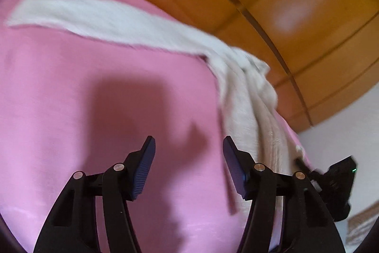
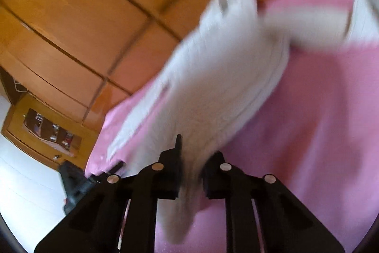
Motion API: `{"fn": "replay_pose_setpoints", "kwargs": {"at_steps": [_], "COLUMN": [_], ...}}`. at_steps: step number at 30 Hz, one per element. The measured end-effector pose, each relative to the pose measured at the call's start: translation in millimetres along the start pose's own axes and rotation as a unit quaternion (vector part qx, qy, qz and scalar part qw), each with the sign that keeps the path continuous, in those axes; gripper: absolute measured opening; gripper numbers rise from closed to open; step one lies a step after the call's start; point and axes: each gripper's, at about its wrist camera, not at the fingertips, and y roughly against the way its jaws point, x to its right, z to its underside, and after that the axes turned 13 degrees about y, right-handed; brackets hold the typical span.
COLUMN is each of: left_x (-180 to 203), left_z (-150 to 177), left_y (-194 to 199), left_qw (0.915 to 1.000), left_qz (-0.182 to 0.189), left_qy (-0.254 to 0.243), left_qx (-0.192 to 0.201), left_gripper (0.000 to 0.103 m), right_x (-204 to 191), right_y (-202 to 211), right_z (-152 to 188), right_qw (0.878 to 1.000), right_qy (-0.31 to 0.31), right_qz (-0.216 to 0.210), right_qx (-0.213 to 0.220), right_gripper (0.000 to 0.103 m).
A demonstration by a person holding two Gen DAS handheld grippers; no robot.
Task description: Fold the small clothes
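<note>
A: Where is the white knitted garment (image 2: 213,87) lying?

B: Across the pink sheet-covered bed (image 1: 83,87), blurred in both views. In the left wrist view one long white part runs along the far side of the bed, and the rest trails down its right edge toward the right claw (image 2: 191,158).

A: Does that right claw have hold of it?

B: Yes. Its two black fingers (image 2: 173,172) are drawn in on a bunched fold of the white fabric, which passes between them and hangs below. From there the cloth rises away toward the orange-brown wooden wardrobe doors (image 2: 71,23) behind the bed.

A: And the left claw (image 1: 189,148)?

B: Spread wide, with nothing between its blue ribbed pads (image 1: 144,172). It sits over bare pink sheet, its shadow falling on the fabric ahead. The white garment lies just to the right of its right finger; I can't tell whether they touch.
</note>
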Motion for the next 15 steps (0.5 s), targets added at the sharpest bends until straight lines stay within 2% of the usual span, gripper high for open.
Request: {"fn": "replay_pose_setpoints", "kwargs": {"at_steps": [2,3,6,8,11,13,15], "left_x": [9,13,19,28,45,50,58], "left_z": [-4,-10,-18,-18,-5,1,13], "left_y": [-19,-24,-40,-54,-70,-84,-91], "left_qw": [0.9997,0.9994,0.9977,0.9971,0.9958,0.9941,0.9931], "left_qz": [0.015,0.022,0.046,0.05,0.055,0.059,0.069], "left_qy": [0.003,0.007,0.028,0.026,0.019,0.021,0.014], "left_qx": [-0.02,-0.025,-0.041,-0.052,-0.071,-0.089,-0.093], "left_gripper": [0.059,0.059,0.059,0.059,0.059,0.059,0.059], "right_x": [10,20,57,79,106,113,118], "right_y": [28,41,55,55,48,43,40], "right_z": [-12,-15,-12,-3,9,16,20], "right_qw": [0.998,0.995,0.986,0.981,0.982,0.986,0.991], "right_qy": [0.03,0.043,0.038,0.022,-0.017,-0.034,-0.049], "right_qz": [0.05,0.088,0.165,0.19,0.188,0.163,0.123], "right_qx": [0.017,0.021,0.002,-0.012,-0.03,-0.03,-0.03], "right_gripper": [0.012,0.011,0.006,0.006,0.006,0.006,0.012]}}
